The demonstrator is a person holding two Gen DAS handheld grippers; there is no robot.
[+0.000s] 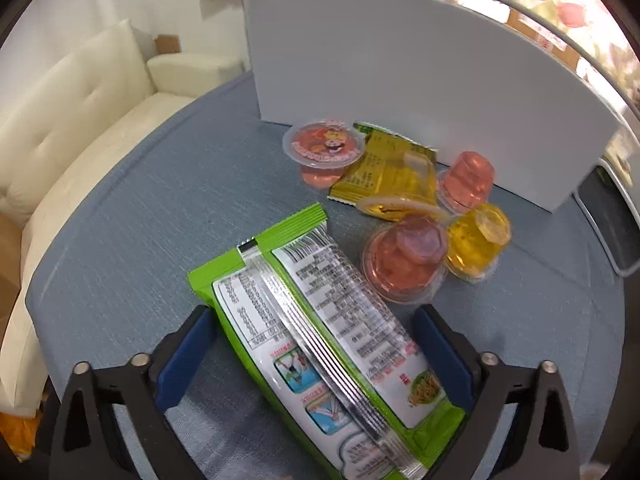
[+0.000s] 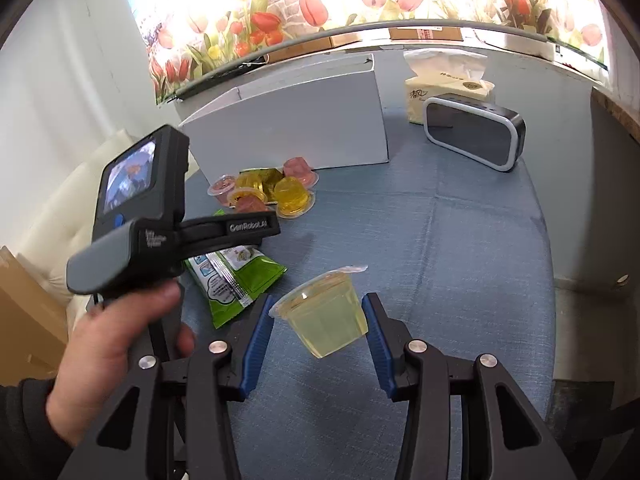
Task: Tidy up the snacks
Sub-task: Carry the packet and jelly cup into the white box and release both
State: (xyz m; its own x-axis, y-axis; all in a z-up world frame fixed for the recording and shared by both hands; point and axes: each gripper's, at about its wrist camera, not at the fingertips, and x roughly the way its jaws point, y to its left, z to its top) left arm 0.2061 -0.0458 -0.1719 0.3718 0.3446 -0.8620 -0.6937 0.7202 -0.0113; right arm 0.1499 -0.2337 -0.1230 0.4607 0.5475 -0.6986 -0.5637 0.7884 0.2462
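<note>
Right tool (image 2: 318, 320) grips a pale jelly cup (image 2: 324, 316); left tool (image 1: 316, 344) gapes over blue tablecloth (image 1: 160, 208), cream sofa (image 1: 80, 112) beside.

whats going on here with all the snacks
A person is sorting snacks on a blue table with two handheld grippers. The right gripper holds a pale yellow jelly cup above the table. The left gripper straddles a green snack packet, not clamped. More jelly cups sit by a white box.

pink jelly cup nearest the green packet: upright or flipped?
Flipped. The pink jelly cup rests on its wide sealed rim on the table, narrow base pointing up, beside the green packet.
</note>
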